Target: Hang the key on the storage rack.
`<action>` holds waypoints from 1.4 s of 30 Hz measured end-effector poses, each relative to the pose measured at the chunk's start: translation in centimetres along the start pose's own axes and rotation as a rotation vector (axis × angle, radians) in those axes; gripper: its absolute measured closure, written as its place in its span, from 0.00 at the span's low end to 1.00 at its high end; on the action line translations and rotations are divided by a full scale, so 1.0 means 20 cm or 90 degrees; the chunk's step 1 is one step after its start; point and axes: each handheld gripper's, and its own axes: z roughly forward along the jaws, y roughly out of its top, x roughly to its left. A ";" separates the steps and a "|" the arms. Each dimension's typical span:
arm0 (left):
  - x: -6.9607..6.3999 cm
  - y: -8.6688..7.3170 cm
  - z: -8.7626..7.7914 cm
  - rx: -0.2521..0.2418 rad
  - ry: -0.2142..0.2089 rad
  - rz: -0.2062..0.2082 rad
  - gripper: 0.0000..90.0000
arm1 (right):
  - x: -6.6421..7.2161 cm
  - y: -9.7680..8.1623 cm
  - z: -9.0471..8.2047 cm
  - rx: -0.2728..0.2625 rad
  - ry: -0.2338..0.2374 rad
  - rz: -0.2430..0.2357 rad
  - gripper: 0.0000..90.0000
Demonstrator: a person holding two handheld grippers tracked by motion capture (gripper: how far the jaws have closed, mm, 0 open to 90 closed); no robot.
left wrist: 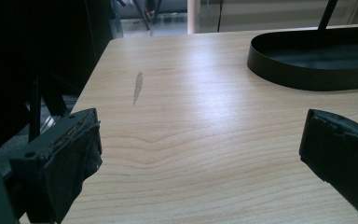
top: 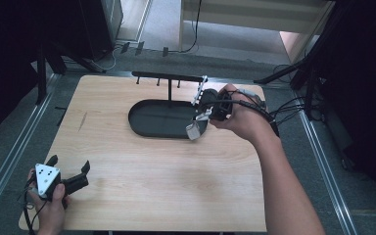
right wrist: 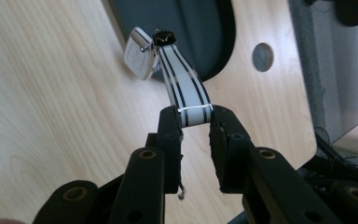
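A wristwatch with a white strap striped in black (right wrist: 186, 79) and a silver case (right wrist: 140, 58) hangs from my right gripper (right wrist: 196, 116), which is shut on the strap. In the high view the right gripper (top: 206, 105) holds the watch (top: 193, 130) over the right end of a black oval tray (top: 142, 128). A black T-shaped stand (top: 169, 77) rises from the tray's far side. My left gripper (top: 68, 164) rests open near the table's front left corner, holding nothing. Between its fingers (left wrist: 70, 158) there is bare wood, and the tray (left wrist: 307, 74) lies farther off to the right.
The light wooden table (top: 152, 181) has a grey smear (left wrist: 138, 86) left of the tray and a round hole (right wrist: 262, 57) near its right edge. Metal rails run along both sides of the table. Cables and dark stands crowd the floor at right and behind.
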 end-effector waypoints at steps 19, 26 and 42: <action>0.01 0.00 0.00 -0.003 -0.002 -0.005 0.00 | -0.16 0.17 -0.06 -0.010 -0.024 0.016 0.84; 0.01 0.00 0.00 -0.002 -0.004 -0.005 0.00 | -0.22 0.22 -0.03 -0.002 -0.029 0.028 0.84; 0.01 0.00 0.00 -0.003 -0.005 -0.008 0.00 | -0.29 0.26 0.08 0.019 -0.035 0.035 0.84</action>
